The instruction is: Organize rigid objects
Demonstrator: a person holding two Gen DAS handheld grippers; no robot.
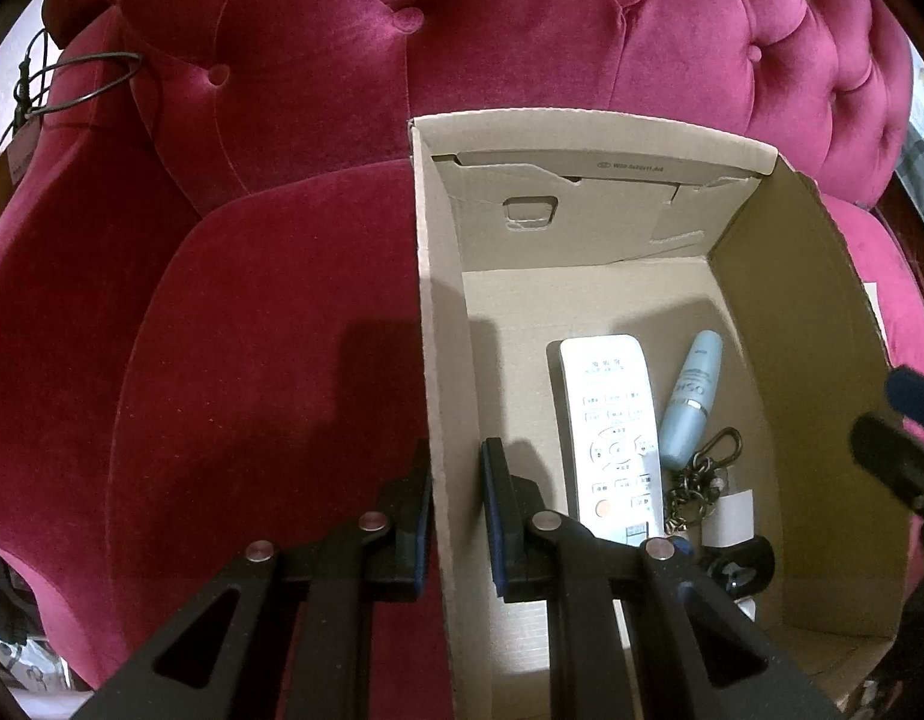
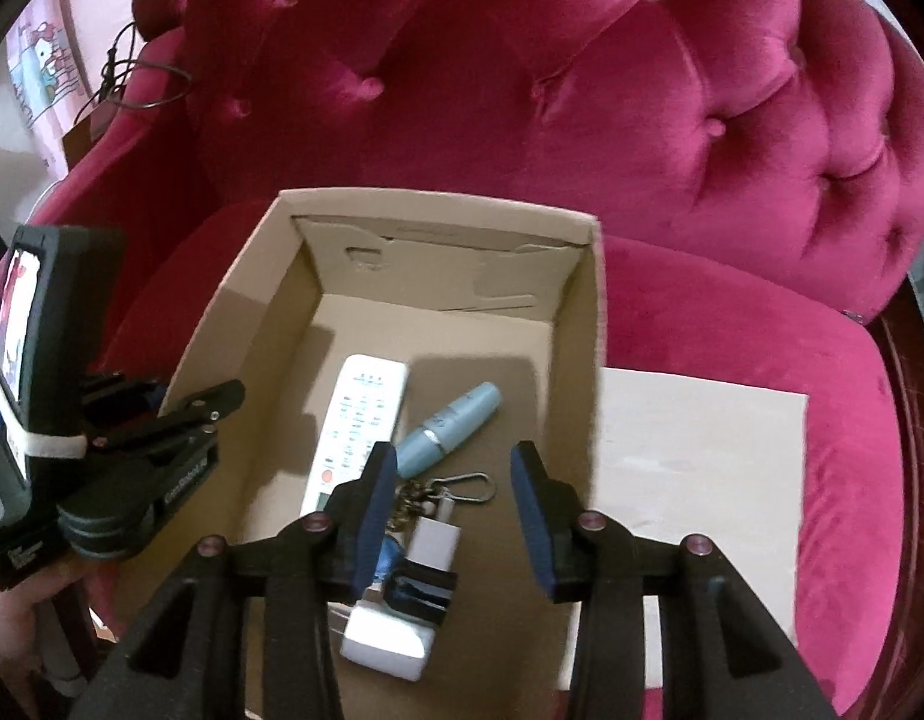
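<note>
Box [image 1: 438,360]: open cardboard, on the red chair [image 1: 270,312] seat, toward its right edge.
Left tool [image 1: 456,516]: clamped on the box's left wall, one finger outside, one inside.
Right tool [image 2: 453,474]: pads apart, nothing between them, above the box's near end (its left pad overlaps the keychain in view).
Remote [image 2: 357,420]: flat on the box floor.
Blue tube [image 2: 447,429]: just right of the remote.
Keychain [image 2: 462,487]: near the tube's base.
White charger [image 2: 396,618]: at the near end.

A crimson velvet armchair [image 1: 354,60] with button-tufted backrest fills the view. Left of it, a pale wall [image 2: 96,6] bearing a cartoon picture [image 2: 45,63] is seen.
</note>
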